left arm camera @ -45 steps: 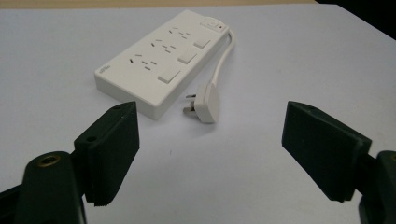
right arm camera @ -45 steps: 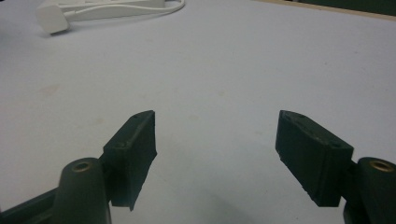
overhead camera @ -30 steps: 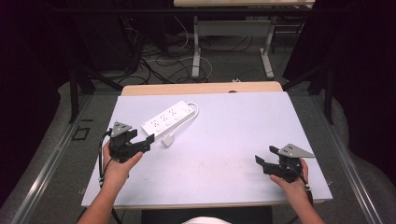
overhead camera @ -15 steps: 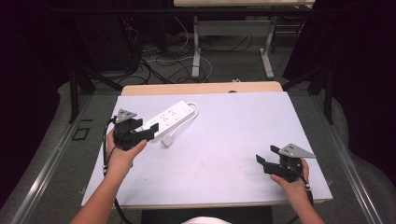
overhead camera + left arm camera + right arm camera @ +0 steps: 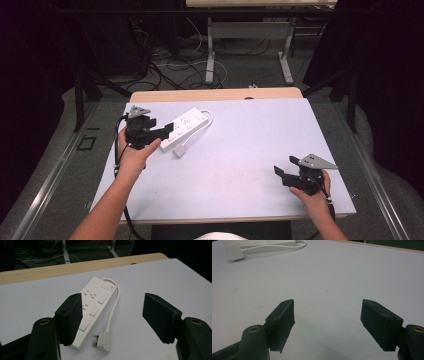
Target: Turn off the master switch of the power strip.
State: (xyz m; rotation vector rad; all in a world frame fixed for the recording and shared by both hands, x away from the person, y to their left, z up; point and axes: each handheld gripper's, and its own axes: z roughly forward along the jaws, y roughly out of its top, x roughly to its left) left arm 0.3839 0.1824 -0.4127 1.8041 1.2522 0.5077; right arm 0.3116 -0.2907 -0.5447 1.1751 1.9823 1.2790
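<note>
White power strip (image 5: pixel 93 307) lying flat on the pale tabletop (image 5: pixel 250 145), just ahead of the left tool (image 5: pixel 161 134) and a little below it, its long body running away from the tool toward the wooden far edge (image 5: pixel 75 266). Seen along that tool, the near end of the strip partly hidden behind one black pad (image 5: pixel 71 318), the rest showing in the gap between the two. Three rocker switches in a row along the strip, a larger switch (image 5: pixel 108 286) with a small red dot at the far end. White cable (image 5: pixel 113 307) looping out of that far end and curving back toward the tool, ending in a three-pin plug (image 5: pixel 103 341) that rests on the tabletop just beside the strip's near corner. Left tool spread wide, having just closed a little, pinching nothing and held clear of the strip. Hand (image 5: pixel 132 155) wrapped round its body, grey three-cornered plate (image 5: pixel 138 111) on top. Right tool (image 5: pixel 281 175) well apart from the strip, low over bare tabletop near the person's edge, likewise spread with nothing between its pads (image 5: pixel 282 323). From that tool, strip and plug (image 5: pixel 235 252) visible far ahead and off to one side. Beyond the tabletop, tangled cables (image 5: pixel 170 65) on a dark floor.
</note>
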